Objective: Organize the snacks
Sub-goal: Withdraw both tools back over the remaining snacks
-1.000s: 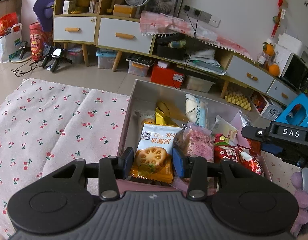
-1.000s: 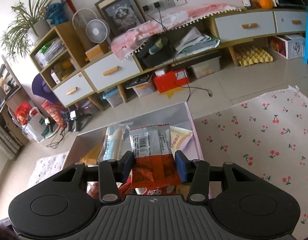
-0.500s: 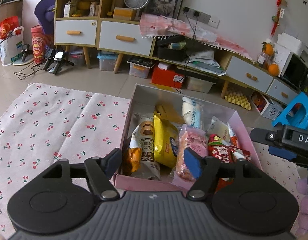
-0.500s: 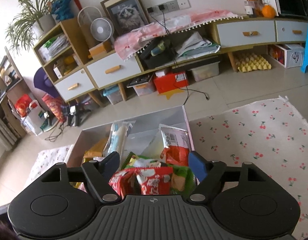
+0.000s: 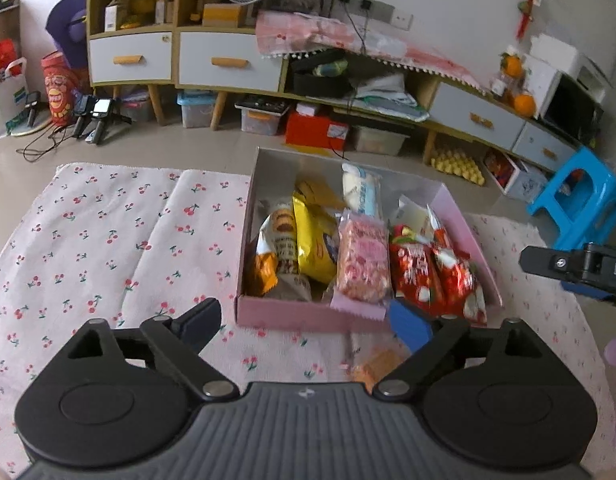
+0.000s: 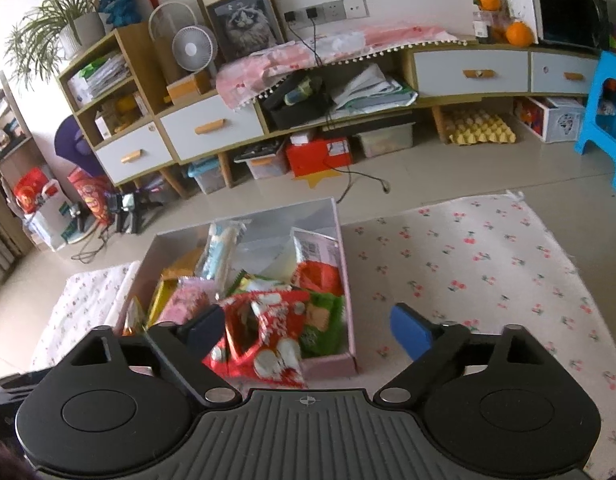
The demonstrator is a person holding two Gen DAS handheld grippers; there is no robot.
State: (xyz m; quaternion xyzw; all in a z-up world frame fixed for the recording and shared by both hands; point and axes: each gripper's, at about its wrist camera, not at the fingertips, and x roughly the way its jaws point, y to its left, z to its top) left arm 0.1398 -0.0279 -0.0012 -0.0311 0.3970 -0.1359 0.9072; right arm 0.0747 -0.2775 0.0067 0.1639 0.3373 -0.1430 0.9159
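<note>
A pink box [image 5: 308, 314] on the cherry-print cloth holds several snack packs: a biscuit pack [image 5: 282, 240], a yellow bag [image 5: 313, 240], a pink pack [image 5: 363, 260] and red packs [image 5: 419, 276]. My left gripper [image 5: 306, 326] is open and empty, just in front of the box's near wall. In the right wrist view the box [image 6: 327, 364] shows red packs [image 6: 268, 332] and a green pack [image 6: 323, 320]. My right gripper [image 6: 308, 326] is open and empty over the box's near right corner. An orange pack [image 5: 379, 362] lies on the cloth below my left gripper.
The cherry-print cloth [image 5: 108, 240] spreads left of the box and right of it in the right wrist view [image 6: 487, 272]. A blue stool [image 5: 579, 200] stands at the right. Cabinets [image 5: 228, 64] and floor clutter line the far wall.
Both grippers opened and let go of their packs, the biscuit pack on the left and the red-and-silver pack on the right, into the box. Both then drew back and up from the box.
</note>
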